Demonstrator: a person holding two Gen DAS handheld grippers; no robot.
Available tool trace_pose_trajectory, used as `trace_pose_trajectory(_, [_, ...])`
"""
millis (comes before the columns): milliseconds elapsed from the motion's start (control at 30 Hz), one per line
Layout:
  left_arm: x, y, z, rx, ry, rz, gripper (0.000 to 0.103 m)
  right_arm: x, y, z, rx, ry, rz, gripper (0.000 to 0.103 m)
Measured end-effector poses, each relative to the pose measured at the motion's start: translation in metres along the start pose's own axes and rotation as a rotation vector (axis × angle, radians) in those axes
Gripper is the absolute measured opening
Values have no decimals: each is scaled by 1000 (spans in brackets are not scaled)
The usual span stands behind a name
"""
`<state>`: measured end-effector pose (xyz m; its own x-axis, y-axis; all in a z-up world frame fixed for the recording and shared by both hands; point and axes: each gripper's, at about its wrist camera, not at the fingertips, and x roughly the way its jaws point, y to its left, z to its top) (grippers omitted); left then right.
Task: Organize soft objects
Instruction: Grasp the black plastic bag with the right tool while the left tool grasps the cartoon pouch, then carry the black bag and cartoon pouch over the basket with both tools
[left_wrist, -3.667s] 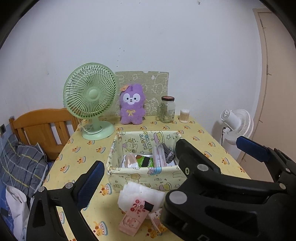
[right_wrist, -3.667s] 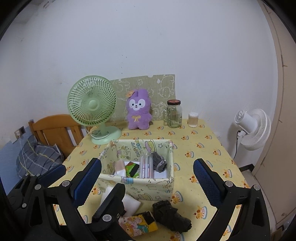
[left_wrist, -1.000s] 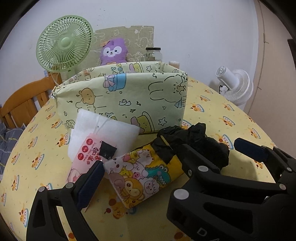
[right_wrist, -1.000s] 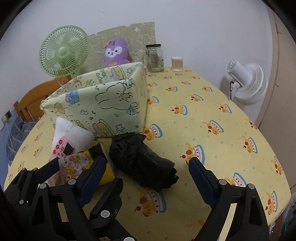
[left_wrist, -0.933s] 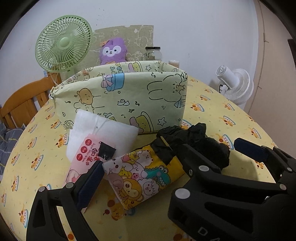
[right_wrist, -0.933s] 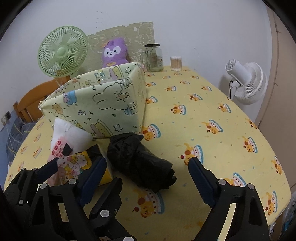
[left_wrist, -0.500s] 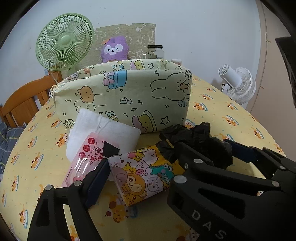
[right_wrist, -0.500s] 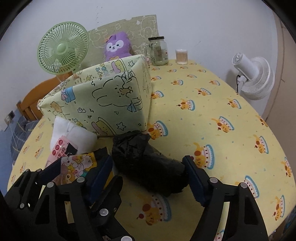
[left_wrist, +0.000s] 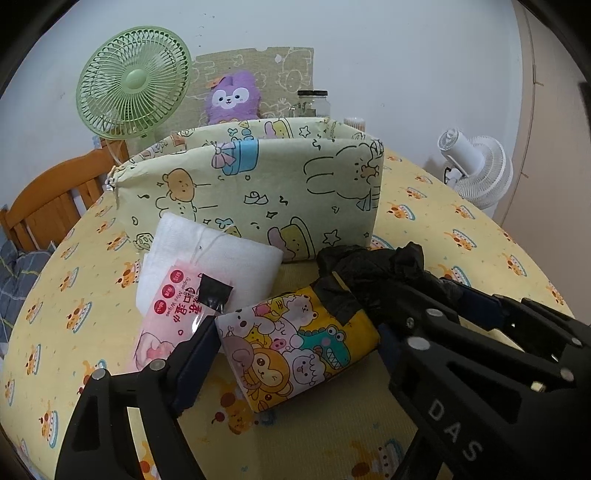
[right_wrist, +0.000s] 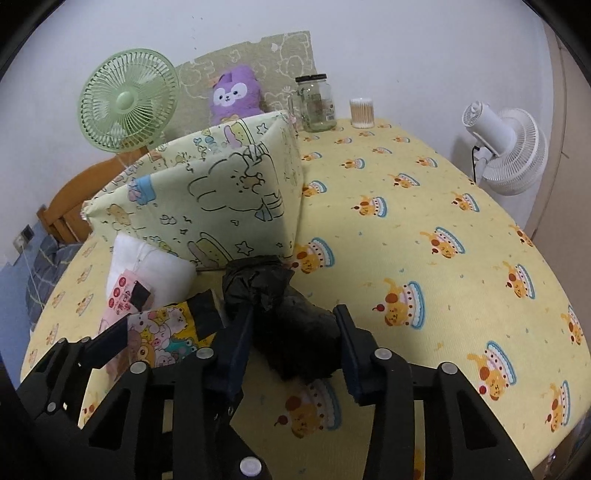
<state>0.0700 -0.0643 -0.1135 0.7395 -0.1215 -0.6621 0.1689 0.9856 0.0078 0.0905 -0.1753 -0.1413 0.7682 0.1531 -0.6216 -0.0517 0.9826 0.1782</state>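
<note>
I'm closing my right tool onto the black bundle lying on the table before the fabric bin. My left tool is straddling the cartoon pouch, jaws apart.

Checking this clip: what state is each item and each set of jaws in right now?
Right gripper: jaws just closing, pressed on the crumpled black bag.
Left gripper: open, straddling the cartoon-print yellow pouch, which lies flat.
Pink wipes pack: lying on the folded white cloth.
Pale-green fabric bin: upright.
Green desk fan: blades look still.
Glass jar: lidded.
</note>
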Motion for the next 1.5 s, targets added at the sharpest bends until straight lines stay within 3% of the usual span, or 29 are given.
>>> trace_pose_trajectory(700, [-48,9,1,-24,-75,13,86,-52,21,0,-35,-94,-22,41])
trace_pose_trajectory(1500, [-112,28,30,-36,-184,22,86,-116,58,29,-80,-192,-13,41])
